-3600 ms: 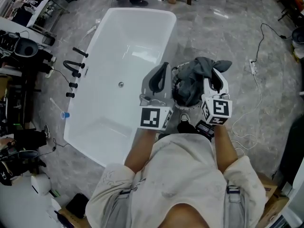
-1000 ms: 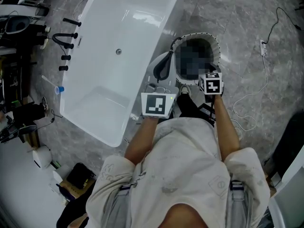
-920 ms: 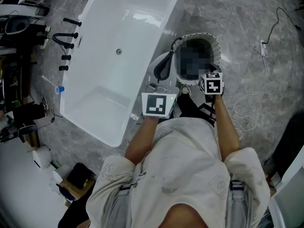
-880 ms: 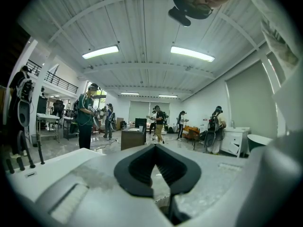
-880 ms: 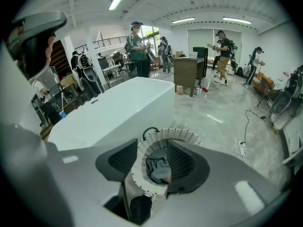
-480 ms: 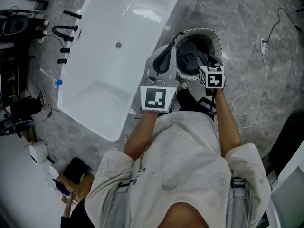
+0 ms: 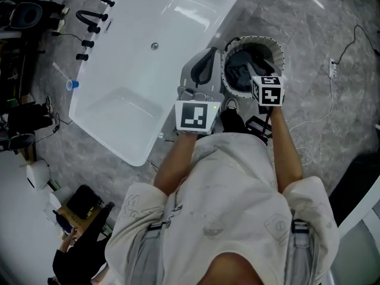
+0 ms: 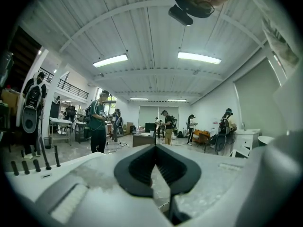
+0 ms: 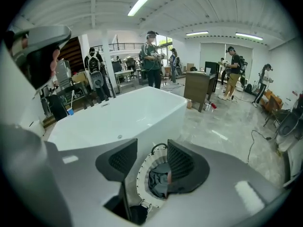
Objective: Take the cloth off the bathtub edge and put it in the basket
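Grey cloth (image 7: 240, 70) is now lying inside the basket (image 7: 271, 41) right of the bathtub (image 7: 148, 52), no longer dangling above | right gripper (image 9: 152, 146) is backing off, jaws narrowly parted, empty | left gripper (image 8: 155, 149) is idling closed, empty | task is looking done

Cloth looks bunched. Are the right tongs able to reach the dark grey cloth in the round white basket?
Probably yes: the right tongs hover open over the white basket, grey cloth uncovered.

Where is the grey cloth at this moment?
In the head view, the cloth lies bundled inside the white basket on the floor, right beside the bathtub on its right.
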